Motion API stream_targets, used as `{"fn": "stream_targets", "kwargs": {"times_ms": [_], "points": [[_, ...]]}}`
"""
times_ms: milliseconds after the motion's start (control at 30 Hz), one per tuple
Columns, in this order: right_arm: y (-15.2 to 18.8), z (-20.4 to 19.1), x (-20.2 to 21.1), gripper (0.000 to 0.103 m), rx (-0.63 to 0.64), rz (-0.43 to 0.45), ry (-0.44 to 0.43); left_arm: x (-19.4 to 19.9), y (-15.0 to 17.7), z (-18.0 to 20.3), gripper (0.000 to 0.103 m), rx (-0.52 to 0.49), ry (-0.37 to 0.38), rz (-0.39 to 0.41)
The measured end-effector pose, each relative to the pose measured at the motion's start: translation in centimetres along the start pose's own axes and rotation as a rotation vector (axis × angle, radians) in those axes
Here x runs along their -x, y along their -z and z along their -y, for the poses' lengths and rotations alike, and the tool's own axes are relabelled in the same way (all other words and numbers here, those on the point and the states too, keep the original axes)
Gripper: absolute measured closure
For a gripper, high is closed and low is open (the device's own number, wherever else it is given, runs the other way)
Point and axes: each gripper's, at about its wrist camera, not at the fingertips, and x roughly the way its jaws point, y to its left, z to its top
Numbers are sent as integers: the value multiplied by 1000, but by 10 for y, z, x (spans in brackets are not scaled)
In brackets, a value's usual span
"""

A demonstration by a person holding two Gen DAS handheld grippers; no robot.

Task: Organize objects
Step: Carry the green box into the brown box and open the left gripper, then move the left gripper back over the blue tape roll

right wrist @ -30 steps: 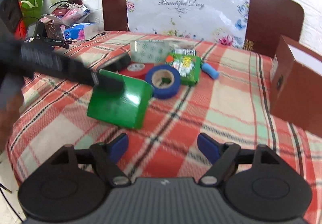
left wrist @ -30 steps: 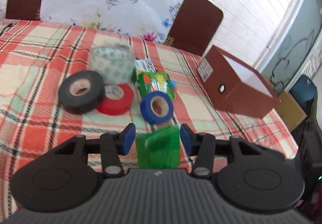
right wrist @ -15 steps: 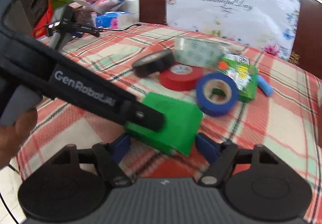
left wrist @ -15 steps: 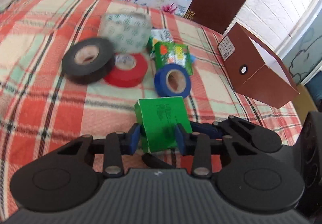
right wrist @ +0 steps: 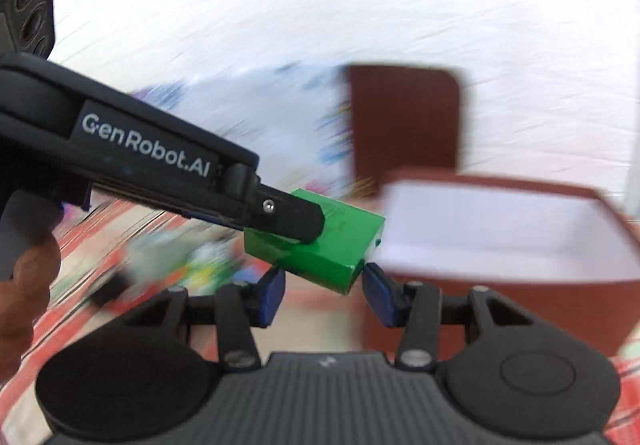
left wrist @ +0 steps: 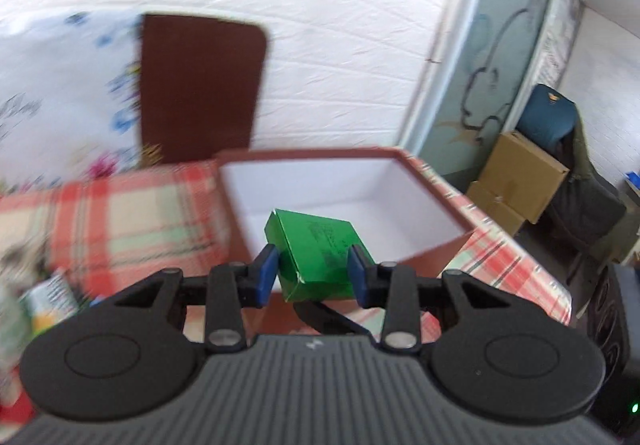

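the left gripper [left wrist: 312,275] pinches the green box [left wrist: 316,253] before the open brown box [left wrist: 436,249] — the right gripper [right wrist: 323,295] closes around it, pads apart.

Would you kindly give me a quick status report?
Left claw shut on small green cardboard box. Right claw closing around it. Open brown box just ahead, nothing blocking.

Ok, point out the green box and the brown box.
green box [left wrist: 316,249], left wrist view, top face
brown box [right wrist: 508,181], right wrist view, far rim
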Motion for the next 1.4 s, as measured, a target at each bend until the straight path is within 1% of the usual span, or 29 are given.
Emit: {"fn": "stream_targets", "kwargs": {"times_ms": [33,67,100,133,167,200,233,267,300,367,433,500,533,600,633,700,767,800,867,967,1033,1067,1100,1167,1233,1300,1367,1400], "points": [[-3,14,-1,57,-13,15,32,-14,-7,8,60,-9,14,2],[-6,28,-4,56,-29,26,58,-27,-14,14,55,-17,20,5],[-9,41,-8,55,-47,37,83,-41,-19,21,45,-32,10,5],[-10,52,-13,50,-50,49,113,-55,-23,26,41,-54,-29,1],[-9,60,-18,33,-32,57,169,-65,-24,30,41,-79,-83,-10],[-6,67,-24,28,-8,53,247,-74,-26,31,41,-89,-130,-22],[-3,75,-26,28,-2,45,292,-76,-25,29,41,-80,-143,-24],[1,86,-24,29,-28,47,297,-71,-23,24,41,-64,-131,-14],[5,96,-19,29,-77,54,287,-66,-20,21,41,-54,-126,-2],[14,109,-6,29,-172,84,259,-55,-12,13,41,-49,-169,15],[22,111,7,29,-233,134,240,-38,-7,4,41,-32,-204,35],[27,99,18,29,-265,168,209,-15,5,-14,41,-1,-244,47],[27,96,18,29,-270,174,179,-4,11,-25,41,16,-274,51],[25,81,20,34,-248,172,119,23,29,-51,41,52,-345,50],[25,70,18,35,-227,158,85,35,40,-65,41,71,-383,49],[26,45,13,42,-173,112,2,60,67,-95,41,115,-465,31],[30,18,3,44,-128,49,-71,79,93,-125,41,159,-546,0],[33,4,-3,46,-110,9,-111,88,107,-139,41,181,-589,-13],[42,-23,-13,47,-85,-69,-178,106,132,-161,41,220,-660,-22],[52,-61,-27,47,-32,-155,-240,126,160,-182,41,232,-740,-8],[58,-82,-32,47,2,-197,-264,127,176,-196,41,266,-755,-17],[59,-91,-34,47,14,-215,-273,131,184,-197,39,268,-744,23],[61,-100,-36,47,31,-229,-279,133,187,-195,34,261,-731,55],[63,-115,-41,47,74,-249,-281,131,187,-192,29,252,-717,73],[63,-127,-46,47,103,-266,-282,127,185,-189,28,234,-702,71],[60,-138,-50,48,102,-271,-280,129,189,-190,26,237,-672,84],[55,-144,-60,49,74,-285,-274,133,191,-195,25,260,-646,102],[54,-146,-66,57,57,-297,-263,135,192,-198,25,273,-636,112]]}}
